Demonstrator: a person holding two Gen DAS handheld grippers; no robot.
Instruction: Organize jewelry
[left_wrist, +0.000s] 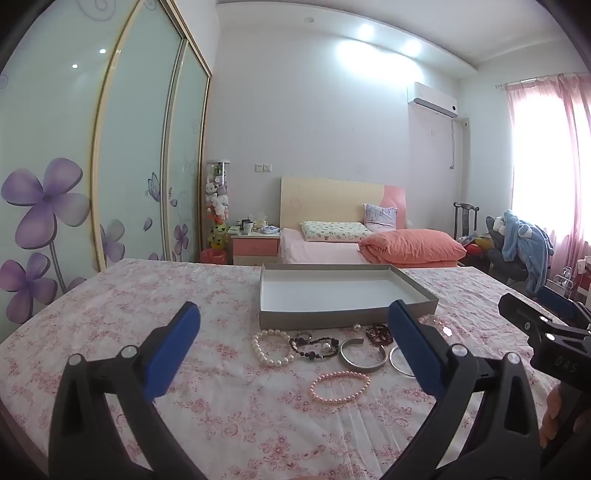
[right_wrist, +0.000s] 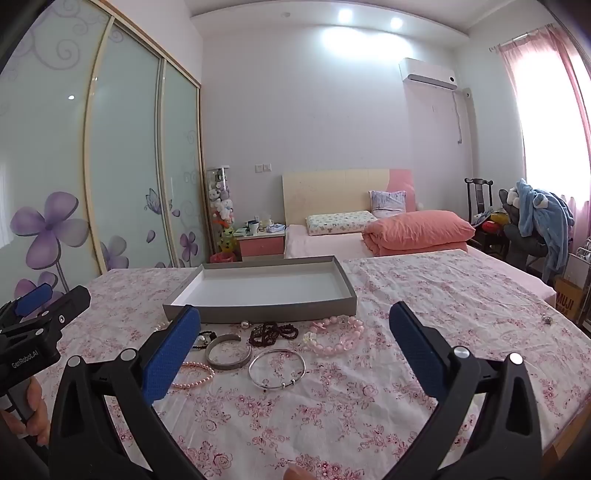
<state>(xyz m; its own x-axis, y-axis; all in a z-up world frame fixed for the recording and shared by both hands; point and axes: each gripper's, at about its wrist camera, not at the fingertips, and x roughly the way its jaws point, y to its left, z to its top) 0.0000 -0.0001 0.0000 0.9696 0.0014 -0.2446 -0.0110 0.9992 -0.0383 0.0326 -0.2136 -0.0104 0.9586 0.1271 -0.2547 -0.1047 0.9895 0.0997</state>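
Jewelry strewn just before grey tray, none inside. Both grippers, left gripper and right gripper, spread wide, holding nothing. Start of sorting; next, probably close on pink pearl bracelet.

"GenRobot.AI" on the left gripper; "MUJI" on a cardboard box by the bed.

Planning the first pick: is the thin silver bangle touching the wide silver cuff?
Apart. The right wrist view shows a strip of floral cloth between the thin silver bangle and the wide silver cuff.
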